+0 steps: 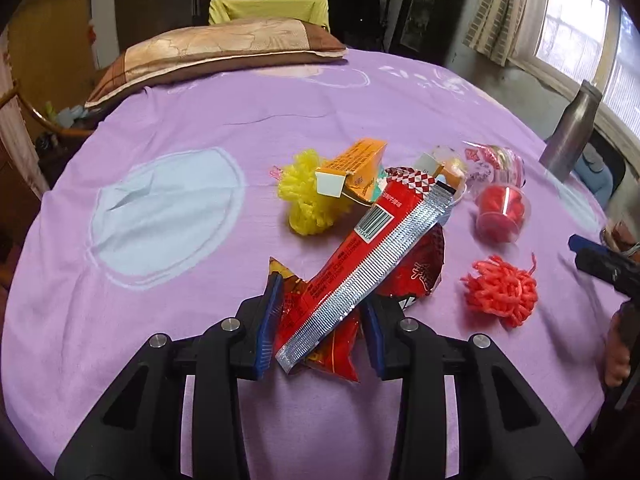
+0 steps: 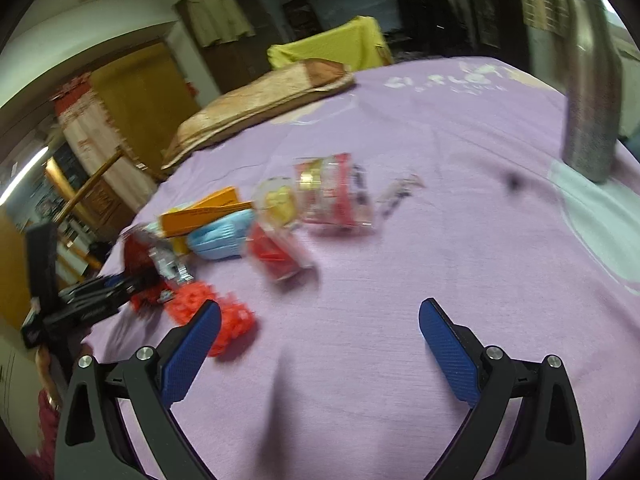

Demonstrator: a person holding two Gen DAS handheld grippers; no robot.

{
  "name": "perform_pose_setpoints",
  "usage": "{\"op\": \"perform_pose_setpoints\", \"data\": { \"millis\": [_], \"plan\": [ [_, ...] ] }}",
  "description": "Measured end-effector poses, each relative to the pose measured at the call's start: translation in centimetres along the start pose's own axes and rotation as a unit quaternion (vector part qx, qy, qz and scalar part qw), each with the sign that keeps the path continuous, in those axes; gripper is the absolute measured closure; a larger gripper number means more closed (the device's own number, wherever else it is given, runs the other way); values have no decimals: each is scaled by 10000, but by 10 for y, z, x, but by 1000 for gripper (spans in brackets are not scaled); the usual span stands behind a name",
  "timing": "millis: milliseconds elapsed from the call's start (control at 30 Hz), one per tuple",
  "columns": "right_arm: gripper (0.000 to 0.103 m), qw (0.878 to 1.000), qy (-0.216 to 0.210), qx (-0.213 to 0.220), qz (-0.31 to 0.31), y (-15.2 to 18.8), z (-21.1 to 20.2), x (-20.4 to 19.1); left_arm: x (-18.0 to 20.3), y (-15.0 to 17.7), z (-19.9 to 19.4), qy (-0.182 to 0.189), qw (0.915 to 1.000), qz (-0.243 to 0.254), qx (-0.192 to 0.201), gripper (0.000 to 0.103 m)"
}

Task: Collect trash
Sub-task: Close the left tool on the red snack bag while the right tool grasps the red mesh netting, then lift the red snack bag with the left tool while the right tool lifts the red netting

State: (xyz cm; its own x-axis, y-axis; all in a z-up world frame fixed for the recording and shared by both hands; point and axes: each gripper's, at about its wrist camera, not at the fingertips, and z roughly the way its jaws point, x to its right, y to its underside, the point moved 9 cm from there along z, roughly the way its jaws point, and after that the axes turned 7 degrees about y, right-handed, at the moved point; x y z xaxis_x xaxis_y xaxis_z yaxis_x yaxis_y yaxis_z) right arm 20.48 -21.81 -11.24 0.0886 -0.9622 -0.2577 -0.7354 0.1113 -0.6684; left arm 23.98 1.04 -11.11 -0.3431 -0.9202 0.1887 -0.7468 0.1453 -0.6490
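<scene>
Although crumpled and glossy, looks featherlight and limp: red foil wrapper (image 1: 360, 256), pinched at its near end between the blue pads of the left gripper (image 1: 320, 320), closed narrow on it along with a second red snack bag (image 1: 332, 344) underneath. Likely to slip or flutter, being slick film; best taken across a flat folded part, as now, rather than by a loose corner. Lies low and central on the purple bedsheet (image 1: 200, 128), running toward 1 o'clock into the heap. Beyond it, at 12 o'clock, an orange carton (image 1: 358, 158) beside a yellow mesh puff (image 1: 304, 200); at 2 o'clock a clear cup with red contents (image 1: 502, 210), rigid but easy to crush; at 3 o'clock a red mesh puff (image 1: 500, 288), soft and springy. Further out at 2 o'clock, a steel bottle (image 1: 572, 136) by the bed's edge. Right gripper (image 2: 320, 354) spread wide, nothing between its pads, hovering over bare sheet with the heap at its 10 o'clock.
</scene>
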Motion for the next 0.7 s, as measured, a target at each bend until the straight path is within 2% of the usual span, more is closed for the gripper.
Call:
{"op": "perform_pose_setpoints", "data": {
  "millis": [133, 233, 333, 367, 400, 467, 500, 600, 700],
  "plan": [
    [6, 9967, -80, -127, -794, 7, 4, -33, 2, -1, -1, 28, 10000, 31, 46, 60],
    [6, 9915, -142, -342, -1247, 13, 15, -61, 2, -1, -5, 51, 9999, 36, 134, 40],
    [8, 9866, -197, -547, -1525, 14, 30, -84, 7, -2, -7, 130, 9996, 166, 168, 28],
    [9, 9852, -96, -556, -1616, 10, 37, -89, 9, -2, -7, 131, 9995, 215, 171, 25],
    [12, 9843, -20, -571, -1668, 9, 41, -92, 12, -2, -8, 155, 9993, 275, 177, 24],
    [36, 9826, 33, -678, -1728, 7, 50, -95, 17, -1, -8, 203, 9989, 368, 186, 21],
    [59, 9819, 8, -739, -1743, 9, 51, -95, 20, 0, -9, 242, 9986, 429, 188, 21],
    [66, 9837, 34, -612, -1689, 10, 40, -86, 27, 1, -9, 318, 9978, 562, 173, 19],
    [66, 9864, 291, -385, -1572, 11, 23, -64, 35, 4, -5, 411, 9963, 749, 66, 19]
  ]
}}
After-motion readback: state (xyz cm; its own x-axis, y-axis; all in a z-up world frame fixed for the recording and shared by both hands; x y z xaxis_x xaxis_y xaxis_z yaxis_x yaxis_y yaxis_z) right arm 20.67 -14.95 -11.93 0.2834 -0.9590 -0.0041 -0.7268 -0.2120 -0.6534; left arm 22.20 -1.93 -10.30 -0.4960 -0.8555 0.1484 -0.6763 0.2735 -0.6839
